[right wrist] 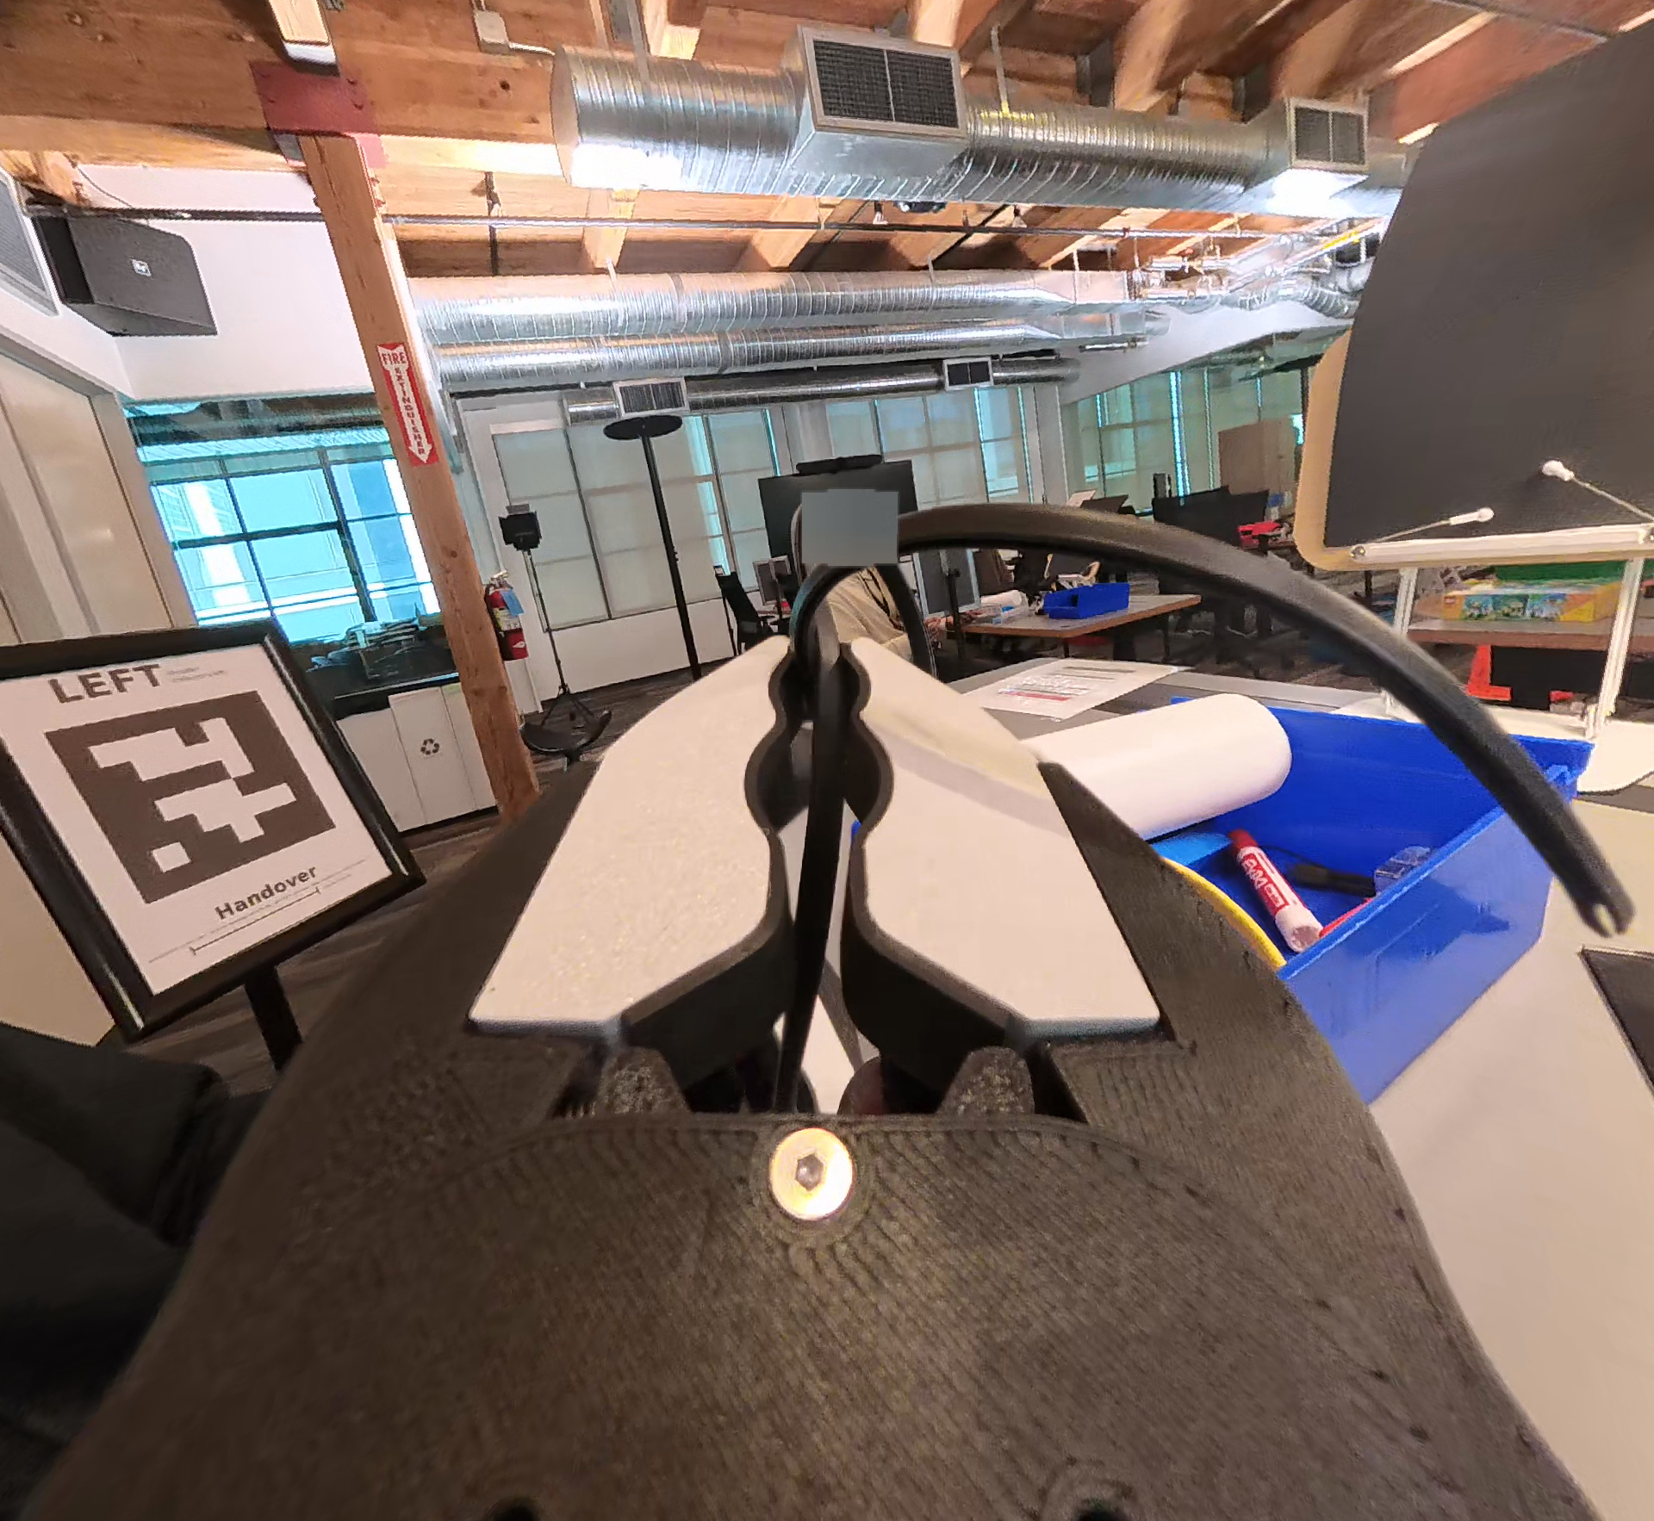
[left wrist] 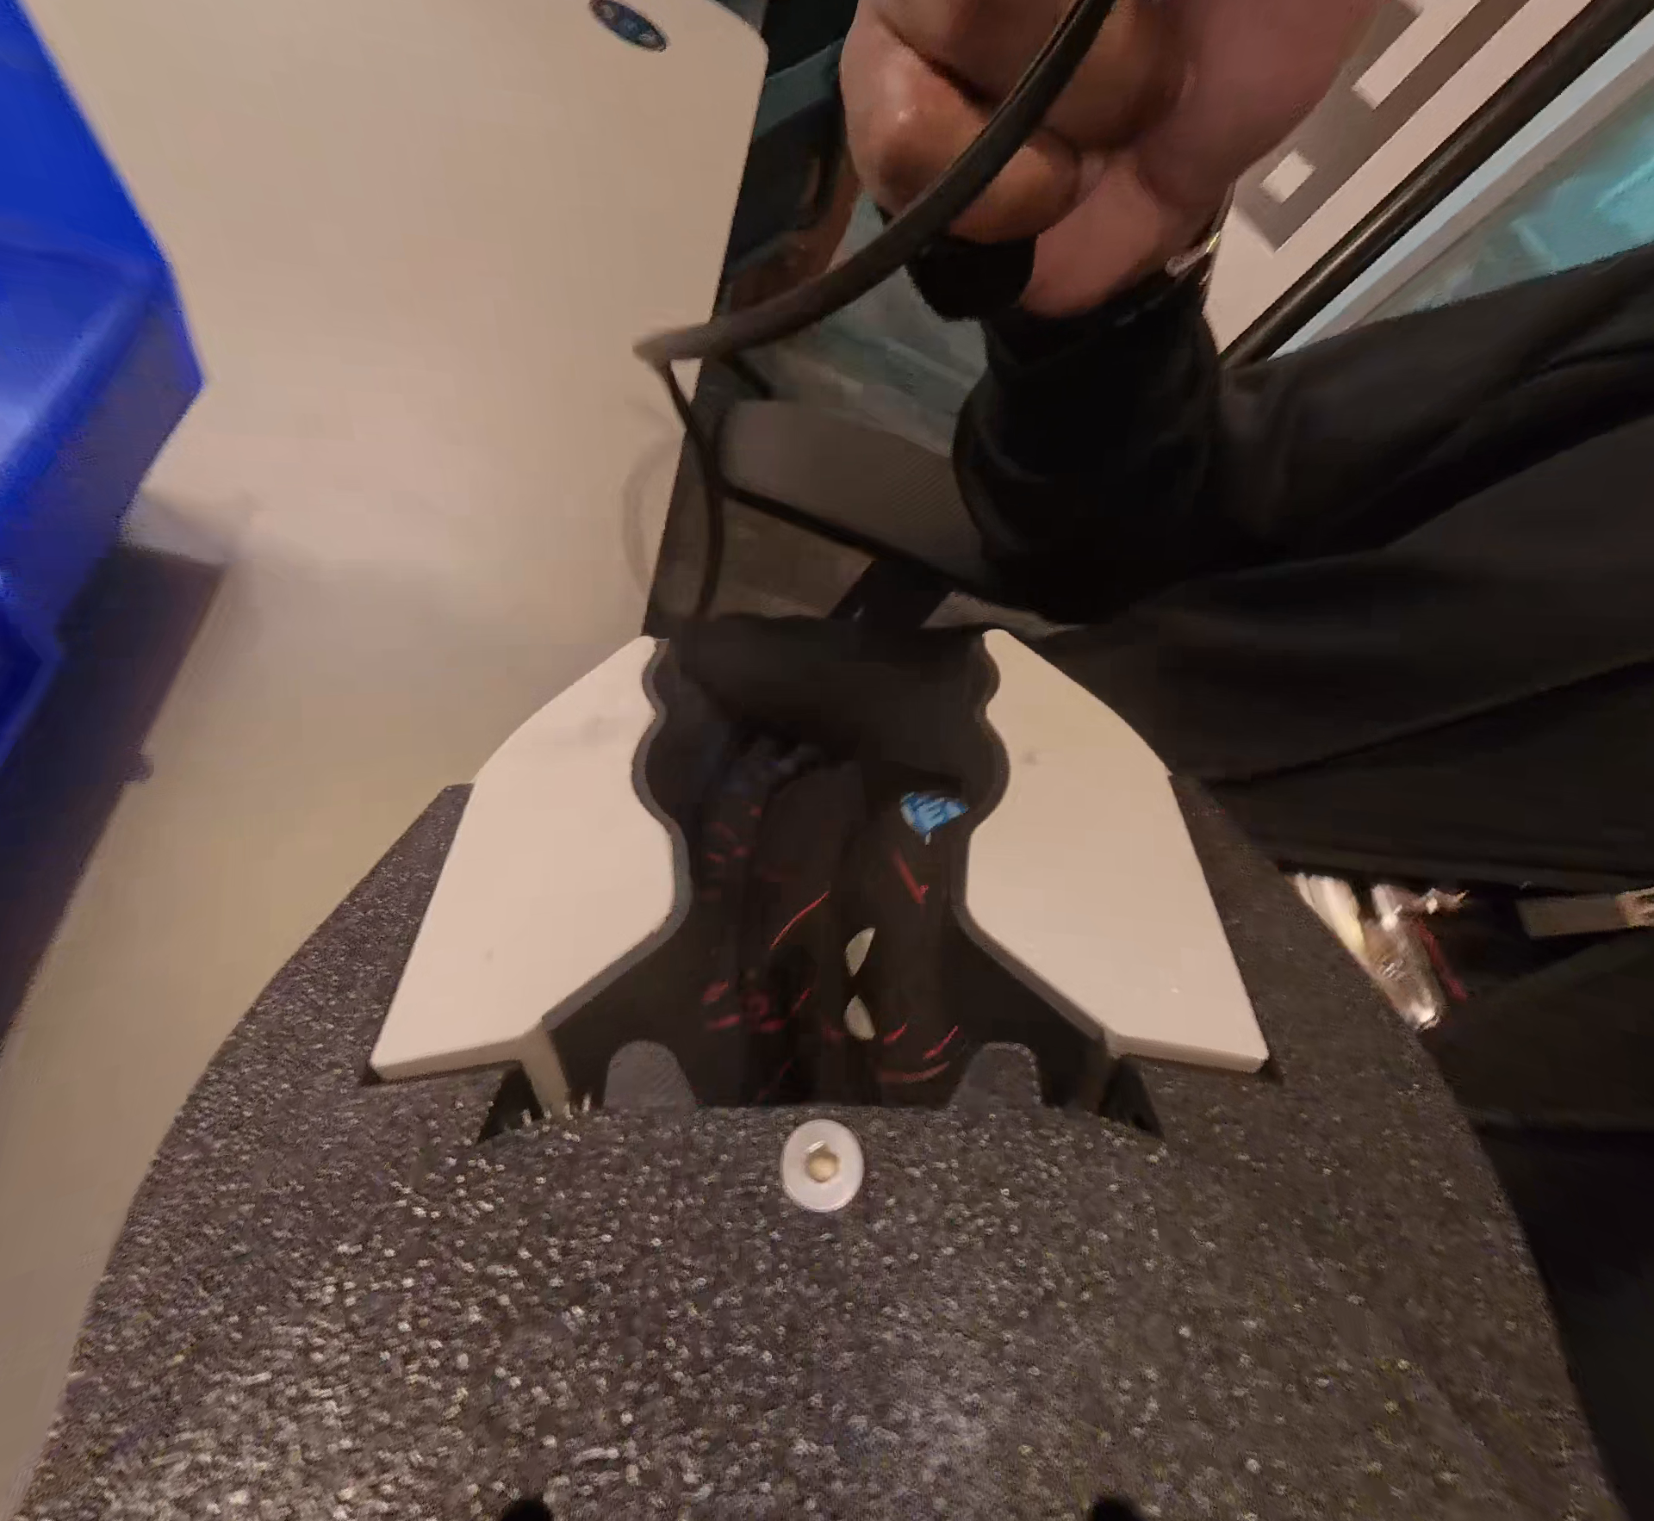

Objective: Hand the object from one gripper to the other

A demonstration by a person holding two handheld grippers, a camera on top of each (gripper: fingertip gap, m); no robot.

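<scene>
The object is a thin black flexible strip (right wrist: 1253, 583). My right gripper (right wrist: 819, 659) is shut on it near one end. It points up towards the ceiling, and the strip arcs out to the right with its free end hanging in the air. In the left wrist view the same strip (left wrist: 984, 163) curves across a person's hand (left wrist: 1056, 91) and ends near the table's edge. My left gripper (left wrist: 819, 655) is open and empty, just short of the strip. Dark clothing shows between its fingers.
A blue bin (right wrist: 1432, 941) at the right holds a red marker (right wrist: 1271, 887) and a white roll (right wrist: 1172, 753). A framed marker sign (right wrist: 188, 807) stands at the left and a black board (right wrist: 1504, 297) at the upper right. The white tabletop (left wrist: 358, 315) carries another blue bin (left wrist: 72, 315). About 20 centimeters separates my left fingertips from my right.
</scene>
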